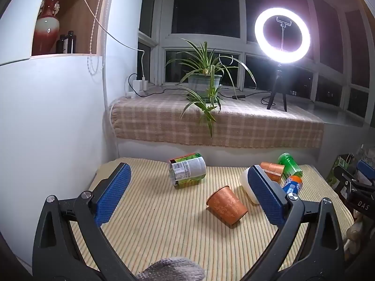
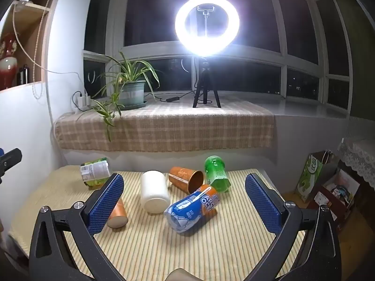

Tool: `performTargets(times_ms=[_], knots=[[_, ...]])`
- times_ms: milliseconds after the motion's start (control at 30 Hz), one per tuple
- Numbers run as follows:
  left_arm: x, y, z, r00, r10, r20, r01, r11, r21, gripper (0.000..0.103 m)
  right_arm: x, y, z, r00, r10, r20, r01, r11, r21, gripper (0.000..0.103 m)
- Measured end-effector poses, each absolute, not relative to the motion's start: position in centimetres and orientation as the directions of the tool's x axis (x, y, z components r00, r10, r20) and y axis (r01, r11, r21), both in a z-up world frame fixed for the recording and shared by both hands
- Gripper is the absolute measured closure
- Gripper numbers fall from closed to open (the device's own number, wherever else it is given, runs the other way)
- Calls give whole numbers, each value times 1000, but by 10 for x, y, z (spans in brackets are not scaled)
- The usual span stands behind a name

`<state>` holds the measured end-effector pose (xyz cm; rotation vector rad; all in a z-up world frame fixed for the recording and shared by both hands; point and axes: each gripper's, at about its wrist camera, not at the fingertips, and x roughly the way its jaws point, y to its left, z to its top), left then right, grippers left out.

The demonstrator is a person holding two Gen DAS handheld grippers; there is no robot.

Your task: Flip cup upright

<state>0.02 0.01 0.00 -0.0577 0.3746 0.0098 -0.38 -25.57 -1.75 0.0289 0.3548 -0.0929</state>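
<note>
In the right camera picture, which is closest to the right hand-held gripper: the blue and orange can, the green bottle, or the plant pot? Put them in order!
From the right hand-held gripper, nearest first:
1. Blue and orange can, lying on its side right between the fingers.
2. Green bottle, lying farther back on the mat, slightly right.
3. Plant pot, way back on the window ledge, to the left.

Ring light [image 2: 207, 23], spider plant [image 2: 127, 75] — vase [image 1: 46, 23], probably.
</note>
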Motion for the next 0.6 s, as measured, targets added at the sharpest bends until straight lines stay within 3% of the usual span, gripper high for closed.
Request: performTargets(times_ms=[600], knots=[[2,10,4,934,-4,-357,-17,998,-56,2,-2,-254,-19,929,-94,-358,107,994,18,0]])
